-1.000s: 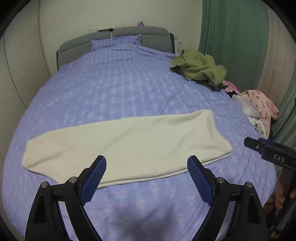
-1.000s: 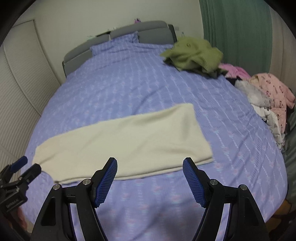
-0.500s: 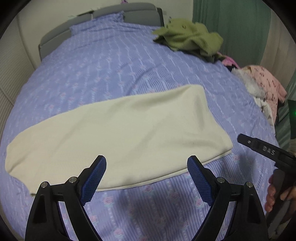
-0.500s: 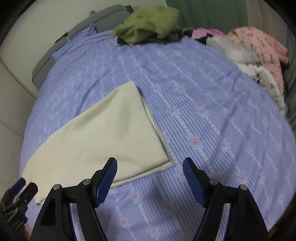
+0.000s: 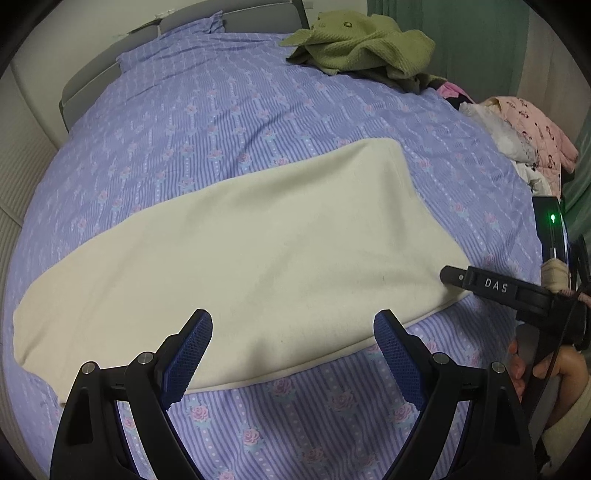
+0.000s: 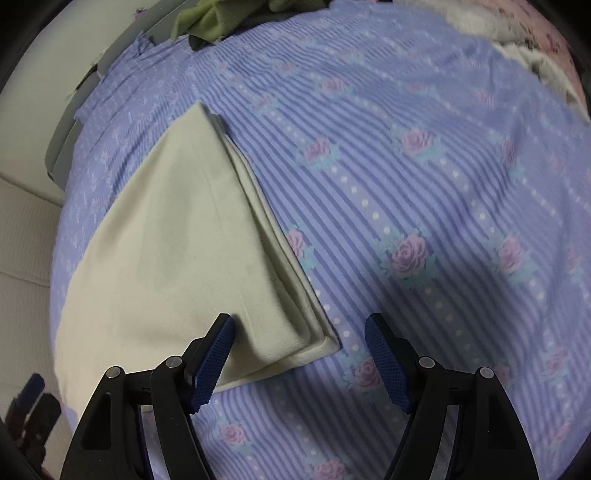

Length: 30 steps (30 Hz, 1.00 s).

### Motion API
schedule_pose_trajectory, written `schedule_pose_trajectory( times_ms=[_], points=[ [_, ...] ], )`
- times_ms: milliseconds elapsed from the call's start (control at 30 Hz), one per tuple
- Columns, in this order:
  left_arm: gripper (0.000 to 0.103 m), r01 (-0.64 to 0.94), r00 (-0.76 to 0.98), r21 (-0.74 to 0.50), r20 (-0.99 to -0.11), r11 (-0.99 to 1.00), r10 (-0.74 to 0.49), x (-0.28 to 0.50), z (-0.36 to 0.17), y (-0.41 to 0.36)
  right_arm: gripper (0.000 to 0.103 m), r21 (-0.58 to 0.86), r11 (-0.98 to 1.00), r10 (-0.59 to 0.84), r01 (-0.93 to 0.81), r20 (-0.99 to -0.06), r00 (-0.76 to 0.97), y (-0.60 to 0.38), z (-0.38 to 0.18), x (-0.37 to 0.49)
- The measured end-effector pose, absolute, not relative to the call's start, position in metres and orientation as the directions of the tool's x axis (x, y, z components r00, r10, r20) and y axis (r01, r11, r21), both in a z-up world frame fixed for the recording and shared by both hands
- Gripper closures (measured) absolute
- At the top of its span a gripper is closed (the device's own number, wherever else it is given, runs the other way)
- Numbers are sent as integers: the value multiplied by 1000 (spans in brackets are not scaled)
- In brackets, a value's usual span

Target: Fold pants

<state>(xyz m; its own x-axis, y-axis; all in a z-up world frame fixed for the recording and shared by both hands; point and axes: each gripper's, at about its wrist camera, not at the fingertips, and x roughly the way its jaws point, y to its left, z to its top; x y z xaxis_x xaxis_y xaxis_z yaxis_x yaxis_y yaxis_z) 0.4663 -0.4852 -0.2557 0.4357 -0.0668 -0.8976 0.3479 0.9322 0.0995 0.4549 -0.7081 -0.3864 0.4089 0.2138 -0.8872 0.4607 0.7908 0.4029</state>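
Now the cream pants (image 5: 236,251), already folded lengthwise, lie across the bed (image 5: 258,110) near its foot edge, and both grippers are placed for the cross fold. The left gripper (image 5: 291,354) hovers wide open and empty over the near hem; the right gripper (image 6: 297,360), open and empty, straddles the layered end corner. Next it likely must pinch all the layers.

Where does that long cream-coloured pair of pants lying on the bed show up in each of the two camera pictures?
Left wrist view: the folded cream fleece pants stretch across the middle, from the left edge to the right.
Right wrist view: the pants fill the left half, their layered corner low in the centre.
Shared landmark: the crumpled olive-green knit garment at the far end of the bed, top right in the left view, top left of centre in the right view.
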Motion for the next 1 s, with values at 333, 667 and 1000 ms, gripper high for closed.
schedule_pose_trajectory(
  times_ms=[333, 667, 1000],
  points=[
    [13, 366, 412, 79, -907, 927, -85, 461, -249, -493, 80, 503, 735, 290, 454, -839, 460, -713, -361, 447],
    [13, 369, 423, 101, -903, 924, -70, 459, -247, -494, 86, 330, 798, 155, 505, -921, 356, -700, -376, 438],
    [13, 329, 439, 92, -896, 940, -66, 463, -246, -484, 43, 169, 844, -75, 509, -903, 423, -699, -321, 434]
  ],
)
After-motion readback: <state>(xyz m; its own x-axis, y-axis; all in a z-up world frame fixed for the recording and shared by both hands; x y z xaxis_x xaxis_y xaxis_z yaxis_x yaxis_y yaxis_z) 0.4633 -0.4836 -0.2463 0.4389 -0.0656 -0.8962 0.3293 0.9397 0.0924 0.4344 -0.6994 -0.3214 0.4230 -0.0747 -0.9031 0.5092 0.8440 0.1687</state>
